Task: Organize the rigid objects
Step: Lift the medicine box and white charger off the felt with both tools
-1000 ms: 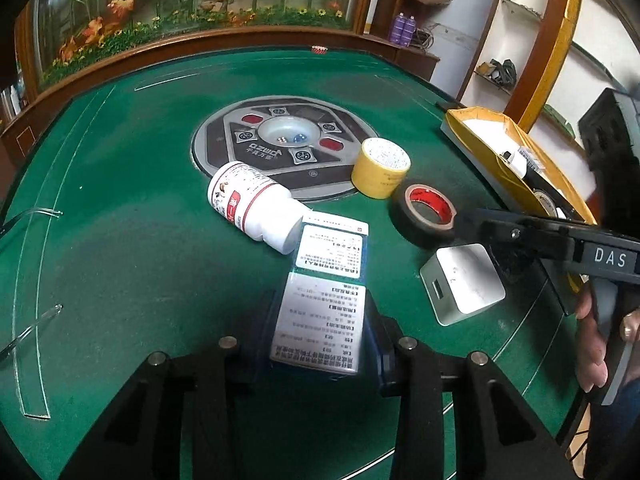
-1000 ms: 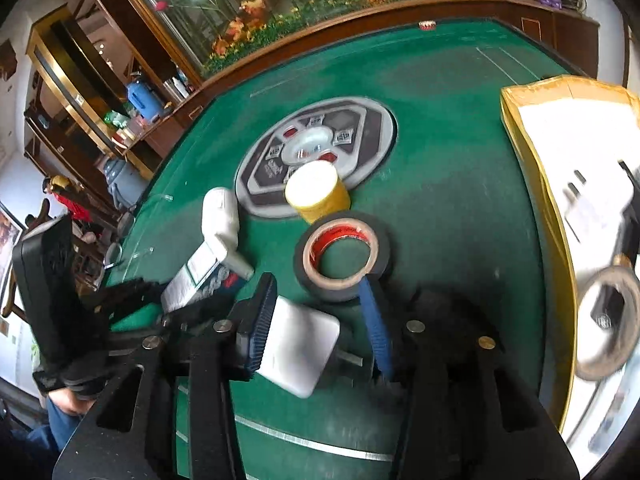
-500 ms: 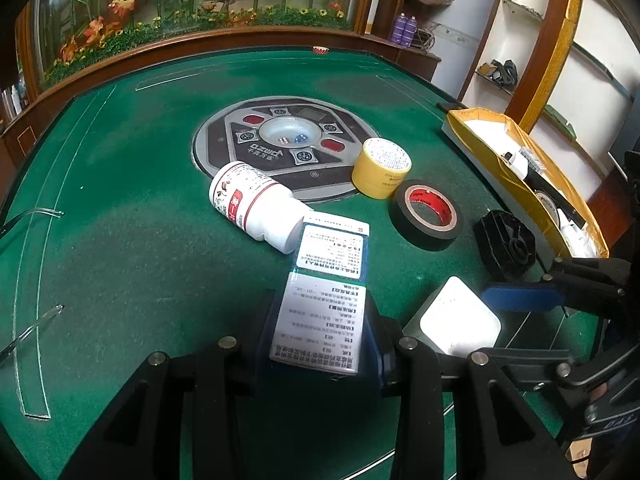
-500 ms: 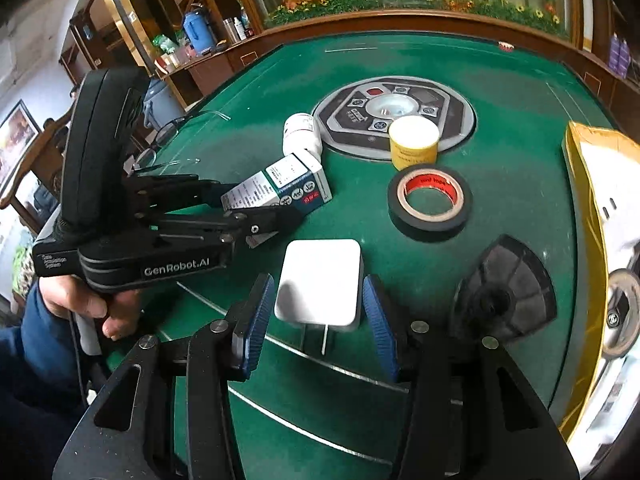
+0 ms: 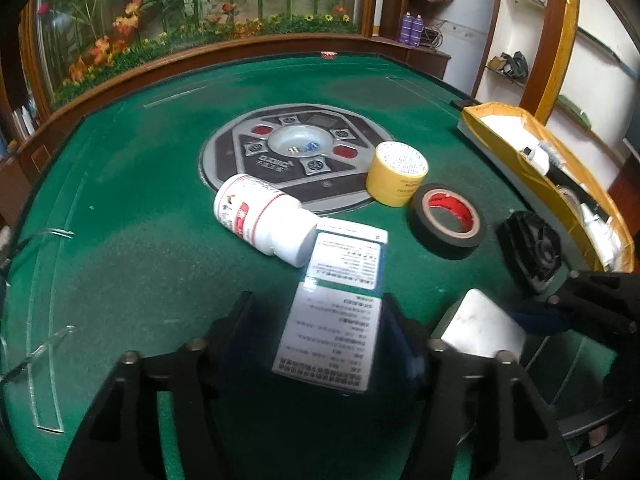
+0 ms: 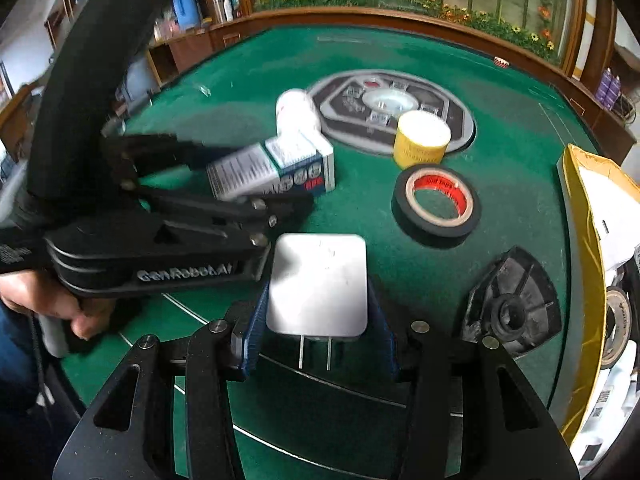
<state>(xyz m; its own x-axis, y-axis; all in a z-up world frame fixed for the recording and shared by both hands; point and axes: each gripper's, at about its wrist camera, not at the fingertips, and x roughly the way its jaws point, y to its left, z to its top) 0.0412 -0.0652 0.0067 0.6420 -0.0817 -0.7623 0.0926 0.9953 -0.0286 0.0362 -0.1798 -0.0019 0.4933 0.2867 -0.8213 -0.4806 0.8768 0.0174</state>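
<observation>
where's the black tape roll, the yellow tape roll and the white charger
black tape roll [image 6: 437, 202]: right wrist view, on its black outer band, left side.
yellow tape roll [image 6: 421, 145]: right wrist view, on its yellow side wall.
white charger [image 6: 318, 284]: right wrist view, on its flat white face.

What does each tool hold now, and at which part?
The left tool has the medicine box between its pads by the long sides. The right tool holds the white charger by its two side edges, prongs toward the camera.
</observation>
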